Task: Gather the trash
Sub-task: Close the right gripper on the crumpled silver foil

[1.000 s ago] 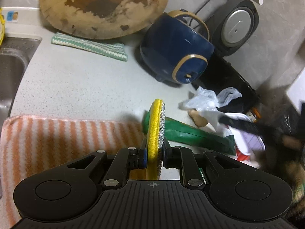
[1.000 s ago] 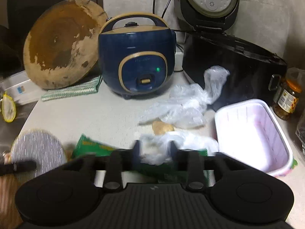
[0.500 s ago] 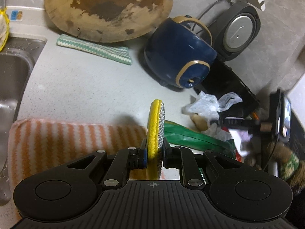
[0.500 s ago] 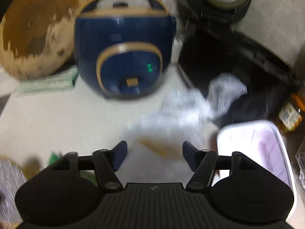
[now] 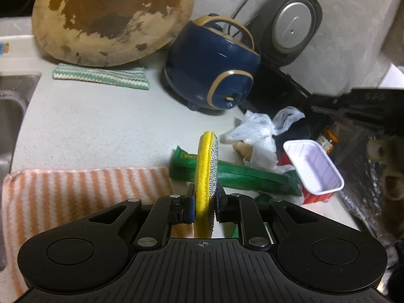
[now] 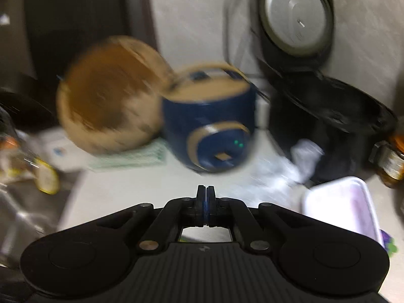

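Since half a second earlier, the right gripper (image 6: 206, 202) had pressed its fingers together on nothing, leaving the plastic bags (image 5: 255, 132) uncollected, while the left gripper (image 5: 205, 203) pinched the scouring pad (image 5: 207, 166).

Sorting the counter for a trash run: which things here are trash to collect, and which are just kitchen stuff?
Trash: plastic bag, green wrapper, white tray.

Just there: scrub pad in the left gripper, blue cooker, wooden board, striped cloth, green cloth.

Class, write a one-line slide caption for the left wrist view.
Left gripper clamps a yellow scouring pad on edge above a green wrapper, plastic bags and white tray.
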A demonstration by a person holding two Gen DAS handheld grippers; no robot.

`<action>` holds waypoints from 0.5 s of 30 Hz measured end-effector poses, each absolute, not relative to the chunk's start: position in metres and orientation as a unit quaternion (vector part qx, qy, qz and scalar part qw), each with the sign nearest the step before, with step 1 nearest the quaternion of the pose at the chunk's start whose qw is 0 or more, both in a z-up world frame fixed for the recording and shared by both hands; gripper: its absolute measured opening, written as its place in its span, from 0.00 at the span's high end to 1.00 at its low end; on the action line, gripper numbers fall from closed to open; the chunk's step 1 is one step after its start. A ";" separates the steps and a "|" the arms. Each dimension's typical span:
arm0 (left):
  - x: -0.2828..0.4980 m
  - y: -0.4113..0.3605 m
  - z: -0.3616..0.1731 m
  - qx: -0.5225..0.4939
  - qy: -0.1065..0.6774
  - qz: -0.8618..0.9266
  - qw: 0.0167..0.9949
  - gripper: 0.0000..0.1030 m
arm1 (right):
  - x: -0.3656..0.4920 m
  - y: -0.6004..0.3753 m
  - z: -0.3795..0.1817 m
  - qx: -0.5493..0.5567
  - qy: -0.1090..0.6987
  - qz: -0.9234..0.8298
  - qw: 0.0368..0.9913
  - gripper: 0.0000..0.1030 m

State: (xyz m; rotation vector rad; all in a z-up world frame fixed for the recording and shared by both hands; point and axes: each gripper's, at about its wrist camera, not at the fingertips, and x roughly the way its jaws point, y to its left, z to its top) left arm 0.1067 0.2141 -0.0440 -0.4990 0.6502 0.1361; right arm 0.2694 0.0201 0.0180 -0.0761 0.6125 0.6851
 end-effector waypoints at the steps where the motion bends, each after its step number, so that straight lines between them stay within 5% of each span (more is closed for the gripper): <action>1: 0.106 0.213 -0.044 -0.238 0.317 0.069 0.916 0.83 | 0.265 0.020 0.019 -0.036 0.292 0.339 0.894 1.00; 7: 0.101 0.211 -0.044 -0.231 0.325 0.078 0.914 0.83 | 0.267 0.016 -0.017 -0.091 0.306 0.294 0.901 0.97; 11: 0.095 0.213 -0.051 -0.242 0.321 0.093 0.911 0.82 | 0.293 0.003 -0.042 -0.123 0.331 0.173 0.919 0.46; 15: 0.088 0.216 -0.056 -0.246 0.313 0.100 0.912 0.83 | 0.308 -0.016 -0.049 -0.107 0.319 0.111 0.935 0.42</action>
